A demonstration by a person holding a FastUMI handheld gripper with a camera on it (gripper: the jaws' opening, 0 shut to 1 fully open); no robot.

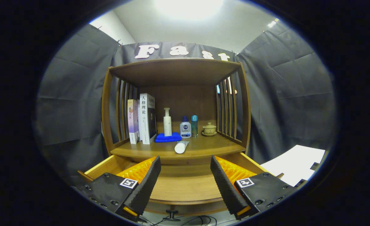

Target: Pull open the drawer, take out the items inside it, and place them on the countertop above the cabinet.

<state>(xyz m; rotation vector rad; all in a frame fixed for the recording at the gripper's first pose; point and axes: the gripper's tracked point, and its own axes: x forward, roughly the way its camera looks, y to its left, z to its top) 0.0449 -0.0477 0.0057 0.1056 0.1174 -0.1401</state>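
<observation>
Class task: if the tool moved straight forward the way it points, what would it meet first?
Likely the white tube lying on the countertop, above the open drawer; depth is uncertain. The tool is open.

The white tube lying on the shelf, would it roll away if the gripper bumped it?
Probably yes. The white tube lies on its side on the countertop near the front edge, so a sideways nudge might roll it off. It looks smooth, perhaps slippery. The open gripper is apart from it.

Wooden drawer (185, 183) pulled open under countertop (200, 147).

Fingers (235, 188) apart over open drawer (185, 185)
</observation>
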